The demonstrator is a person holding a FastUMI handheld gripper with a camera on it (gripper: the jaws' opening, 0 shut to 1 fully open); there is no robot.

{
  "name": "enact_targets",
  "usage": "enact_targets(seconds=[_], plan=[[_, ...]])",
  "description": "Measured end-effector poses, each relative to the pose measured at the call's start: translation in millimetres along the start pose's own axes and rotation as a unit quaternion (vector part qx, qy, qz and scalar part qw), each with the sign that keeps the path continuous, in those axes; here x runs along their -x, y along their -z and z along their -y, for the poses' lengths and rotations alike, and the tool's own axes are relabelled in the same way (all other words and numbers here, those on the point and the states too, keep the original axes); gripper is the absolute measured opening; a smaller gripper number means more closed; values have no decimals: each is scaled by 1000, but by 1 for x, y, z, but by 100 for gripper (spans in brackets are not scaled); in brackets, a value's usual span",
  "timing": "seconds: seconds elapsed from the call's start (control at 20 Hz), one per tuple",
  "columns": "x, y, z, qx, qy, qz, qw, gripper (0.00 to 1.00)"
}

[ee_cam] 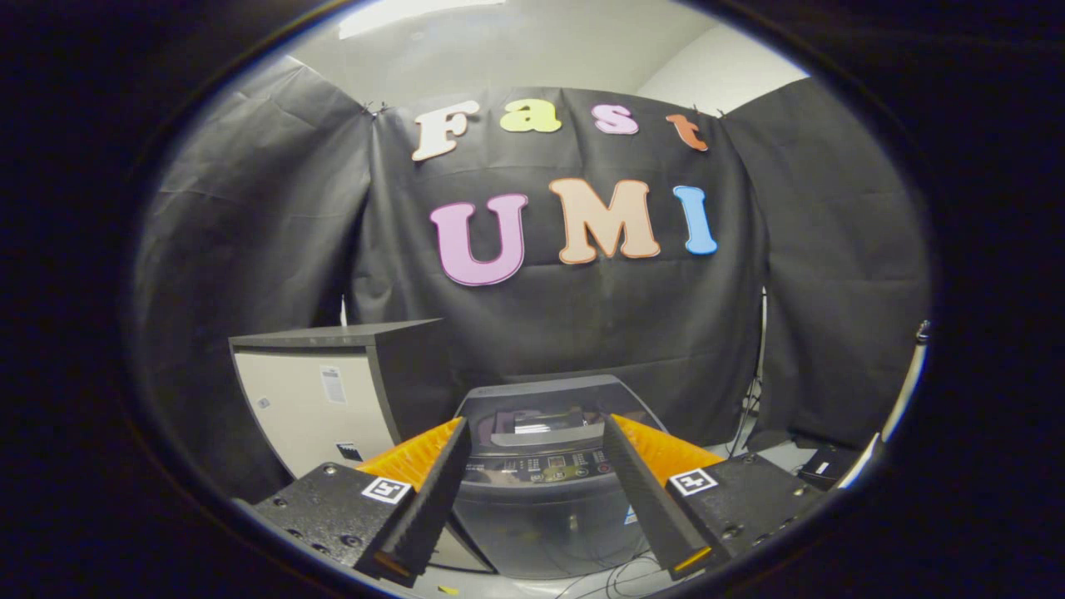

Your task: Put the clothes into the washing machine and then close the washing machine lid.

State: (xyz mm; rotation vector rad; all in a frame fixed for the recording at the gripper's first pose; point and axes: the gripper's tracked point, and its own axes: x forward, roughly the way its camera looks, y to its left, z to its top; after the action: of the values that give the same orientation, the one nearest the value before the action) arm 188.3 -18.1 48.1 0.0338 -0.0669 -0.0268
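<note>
A grey top-loading washing machine [545,520] stands just ahead of me on the floor, in front of the black cloth wall. Its control panel [541,467] faces me, and the lid [541,398] behind it has a window. I cannot tell whether the lid lies fully down. My gripper [534,424] hangs in the air in front of the machine, open, with nothing between its fingers. The machine's top shows in the wide gap between them.
A white cabinet with a dark top [320,391] stands to the left of the machine, close beside it. Cables [620,574] lie on the floor at the machine's foot. A small black box [819,466] and a white pole [905,387] are to the right.
</note>
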Motion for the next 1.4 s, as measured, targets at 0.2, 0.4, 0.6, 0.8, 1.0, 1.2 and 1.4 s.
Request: enact_targets(seconds=[0.2, 0.4, 0.6, 0.8, 1.0, 1.2, 1.4], plan=[[1, -1, 2, -4, 2, -1, 1000, 97], [5, -3, 2, -11, 2, 1, 1000, 97], [5, -4, 5, -12, 2, -2, 1000, 97], [6, -3, 1, -13, -3, -1, 1000, 97], [6, -5, 1, 3, -3, 2, 1000, 97], [4, 1, -4, 11, 1, -3, 1000, 97], [-4, 8, 0, 12, 8, -13, 1000, 97]])
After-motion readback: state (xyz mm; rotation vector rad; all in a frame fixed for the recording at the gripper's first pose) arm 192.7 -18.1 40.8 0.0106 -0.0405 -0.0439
